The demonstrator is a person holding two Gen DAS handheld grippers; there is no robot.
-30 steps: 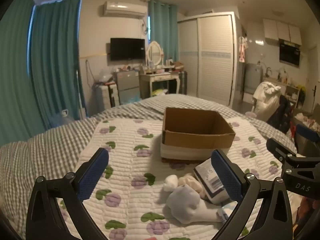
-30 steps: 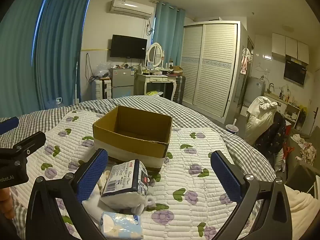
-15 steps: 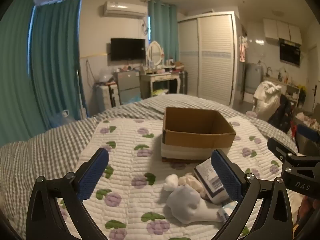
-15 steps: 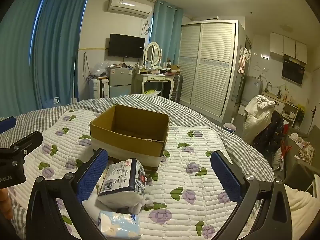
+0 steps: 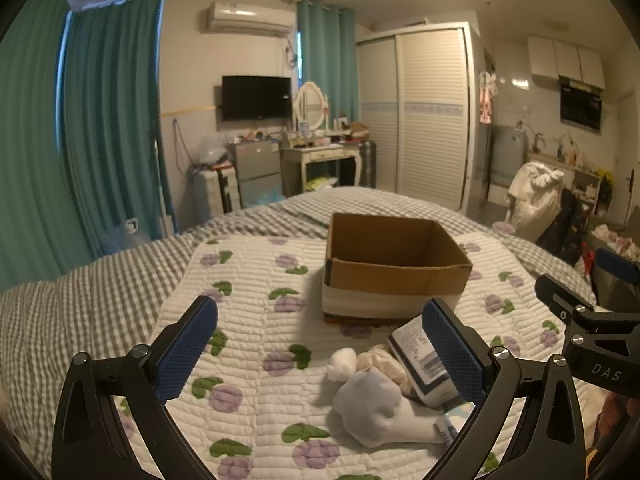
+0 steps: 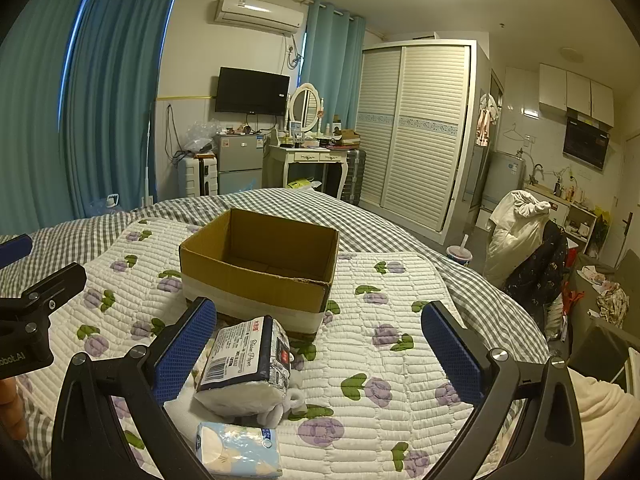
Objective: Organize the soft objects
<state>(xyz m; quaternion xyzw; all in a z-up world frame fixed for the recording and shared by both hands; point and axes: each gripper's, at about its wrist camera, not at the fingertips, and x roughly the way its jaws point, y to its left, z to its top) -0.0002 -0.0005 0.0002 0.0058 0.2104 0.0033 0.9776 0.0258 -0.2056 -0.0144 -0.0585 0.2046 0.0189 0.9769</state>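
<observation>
An open cardboard box point(image 5: 394, 268) sits on a white quilt printed with purple flowers point(image 5: 256, 304), which lies over a grey checked bed cover point(image 5: 92, 292). The box stands upright and nothing shows inside it in either view. Just in front of the box, nearer the cameras, the soft things lie in a loose heap on the quilt: a wrapped tissue pack point(image 6: 246, 364) with a barcode on its end, tilted and resting on pale cloth; a smaller light-blue tissue packet point(image 6: 236, 450) lying flat, just in front of the larger pack; a grey-white sock point(image 5: 378, 408) bunched into a lump; a beige bundle of cloth point(image 5: 382, 362) touching the sock and the tissue pack; and a small white ball of fabric point(image 5: 343, 360) at the heap's left edge. The left gripper point(image 5: 320, 344) hangs above the quilt with its jaws wide apart and nothing between them; the heap lies below and towards its right finger. The right gripper point(image 6: 320, 344) also has its jaws spread wide and grips nothing, with the large tissue pack just beside its left blue pad point(image 6: 184, 350), though whether they touch cannot be told. Beyond the bed are teal curtains point(image 6: 108, 96), a wall television point(image 6: 252, 91), a dressing table with an oval mirror point(image 6: 306, 152) and a slatted white wardrobe point(image 6: 416, 132).
</observation>
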